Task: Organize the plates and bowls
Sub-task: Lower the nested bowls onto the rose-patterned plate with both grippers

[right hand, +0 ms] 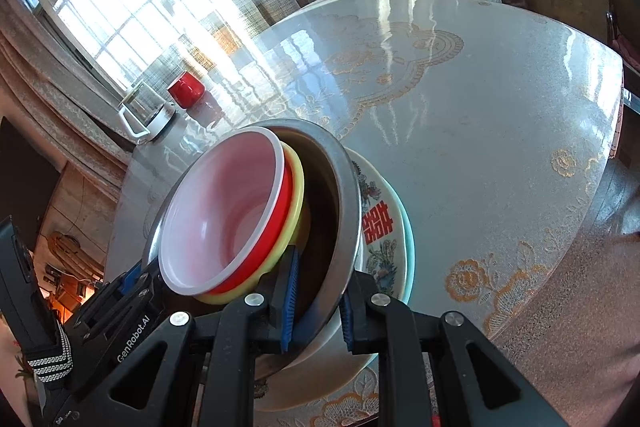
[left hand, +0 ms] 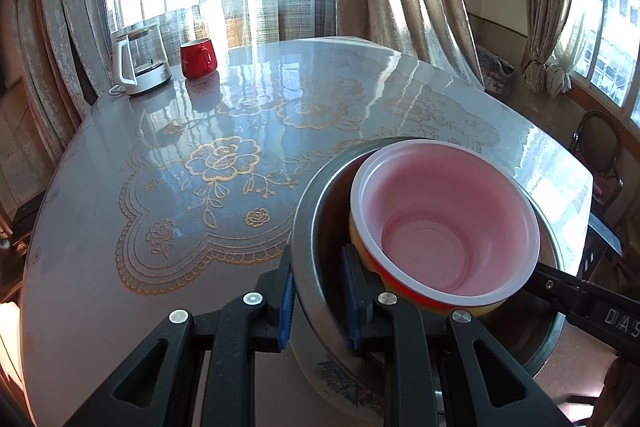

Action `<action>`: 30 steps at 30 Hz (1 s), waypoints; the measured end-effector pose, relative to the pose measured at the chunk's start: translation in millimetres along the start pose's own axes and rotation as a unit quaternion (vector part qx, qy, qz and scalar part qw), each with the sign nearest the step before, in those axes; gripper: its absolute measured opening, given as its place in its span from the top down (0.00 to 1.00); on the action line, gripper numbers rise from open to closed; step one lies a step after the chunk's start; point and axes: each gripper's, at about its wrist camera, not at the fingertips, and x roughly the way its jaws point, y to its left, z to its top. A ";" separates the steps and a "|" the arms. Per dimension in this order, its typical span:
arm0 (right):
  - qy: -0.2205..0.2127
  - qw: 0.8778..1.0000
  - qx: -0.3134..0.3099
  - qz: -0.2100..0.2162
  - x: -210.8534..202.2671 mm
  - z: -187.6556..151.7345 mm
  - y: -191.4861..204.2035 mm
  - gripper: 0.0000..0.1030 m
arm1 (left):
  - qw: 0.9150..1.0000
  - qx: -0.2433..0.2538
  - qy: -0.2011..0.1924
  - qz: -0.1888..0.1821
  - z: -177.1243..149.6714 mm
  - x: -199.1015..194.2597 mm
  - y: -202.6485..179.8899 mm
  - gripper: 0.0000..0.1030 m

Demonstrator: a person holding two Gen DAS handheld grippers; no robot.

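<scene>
Left wrist view: left gripper [left hand: 318, 291] straddles the steel bowl [left hand: 316, 215] rim at 6 o'clock; the right gripper [right hand: 316, 301] does likewise opposite. Whether either clamps, I cannot tell. Nested red bowl [right hand: 224, 219] looks light; the decorated plate [right hand: 382, 227] beneath, fragile.

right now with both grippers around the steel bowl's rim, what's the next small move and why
Probably lift together, level. The left gripper and right gripper each straddle the rim of the round steel bowl, which holds the tilted red plastic bowl nested in a yellow bowl, over a patterned ceramic plate.
</scene>
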 end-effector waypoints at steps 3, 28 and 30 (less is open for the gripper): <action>0.002 1.000 0.001 0.004 -0.6 -0.4 0.3 0.80 | 1.000 -0.001 0.004 -0.001 -1.1 1.6 0.7 0.79; -0.017 1.000 -0.002 0.002 -14.8 -3.7 -4.5 0.73 | 1.000 -0.001 -0.009 -0.005 -0.5 -9.3 6.1 0.80; -0.026 1.000 -0.006 0.002 -21.4 -3.7 -6.9 0.72 | 1.000 -0.004 -0.007 -0.010 -1.4 -10.5 7.8 0.80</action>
